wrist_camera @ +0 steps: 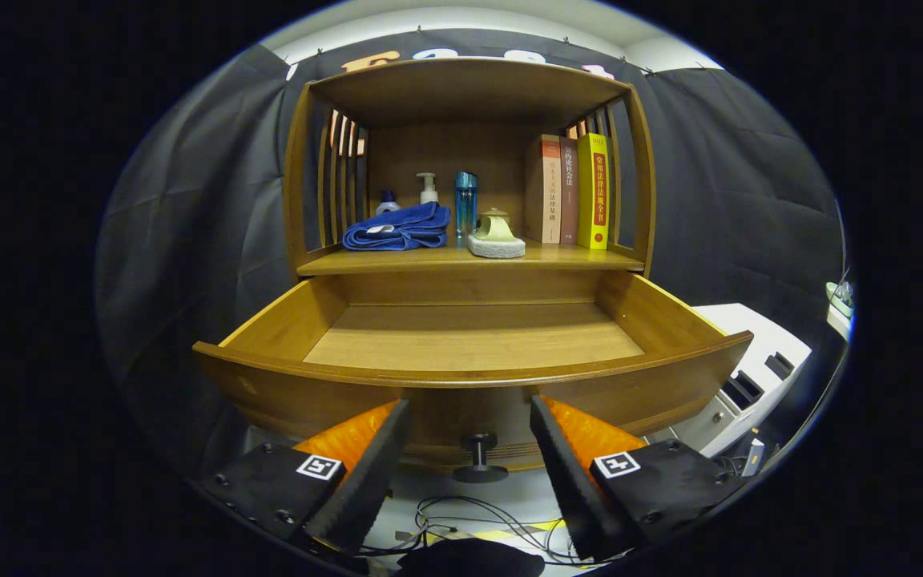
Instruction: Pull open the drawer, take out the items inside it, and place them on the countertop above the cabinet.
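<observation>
Hovering in front of the pulled-out drawer [473,336], the gripper [469,473] had its fingers spread wide apart with nothing between them, the drawer knob [479,457] sitting in the gap just ahead. The drawer stood fully open and its floor looked bare, no items left inside as far as the view let me judge, though the near inner corner behind the front panel was hidden. On the countertop [574,258] above sat a folded blue towel [397,228], a pump bottle [428,188], a blue tumbler [465,202], a small greenish dish on a sponge-like pad [496,238] and some upright books [567,191]. Judged from that, the unloading step seemed done or nearly done. Next move would call for checking the hidden front corner, otherwise just backing the open fingers clear of the knob.
</observation>
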Tool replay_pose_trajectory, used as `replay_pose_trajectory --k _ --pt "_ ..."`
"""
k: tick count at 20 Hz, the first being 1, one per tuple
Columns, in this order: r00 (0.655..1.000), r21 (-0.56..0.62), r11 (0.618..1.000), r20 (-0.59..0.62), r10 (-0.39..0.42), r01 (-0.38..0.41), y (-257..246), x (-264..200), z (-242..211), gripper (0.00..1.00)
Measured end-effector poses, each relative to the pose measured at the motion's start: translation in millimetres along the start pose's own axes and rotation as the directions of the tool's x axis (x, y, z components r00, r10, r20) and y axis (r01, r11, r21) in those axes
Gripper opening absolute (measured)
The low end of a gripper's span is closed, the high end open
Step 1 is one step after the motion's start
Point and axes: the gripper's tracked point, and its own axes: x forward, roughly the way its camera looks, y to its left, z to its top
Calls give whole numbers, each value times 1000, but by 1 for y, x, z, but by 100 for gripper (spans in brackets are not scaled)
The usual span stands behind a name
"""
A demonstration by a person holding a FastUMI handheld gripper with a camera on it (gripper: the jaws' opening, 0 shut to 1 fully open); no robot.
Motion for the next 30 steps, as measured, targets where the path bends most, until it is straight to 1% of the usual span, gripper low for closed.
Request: replay_pose_trajectory --k 8,15,18,24,30 --pt "1000 -2 1000 -3 3 -3 -2 16 6 99" --pt "1000 -6 1000 1 7 -7 -2 59 19 99" --pt "1000 -20 1000 25 7 -6 -2 82 34 98" --pt "1000 -32 999 16 2 -1 -1 121 39 99" --pt "1000 -36 999 12 0 0 -1 146 47 97"
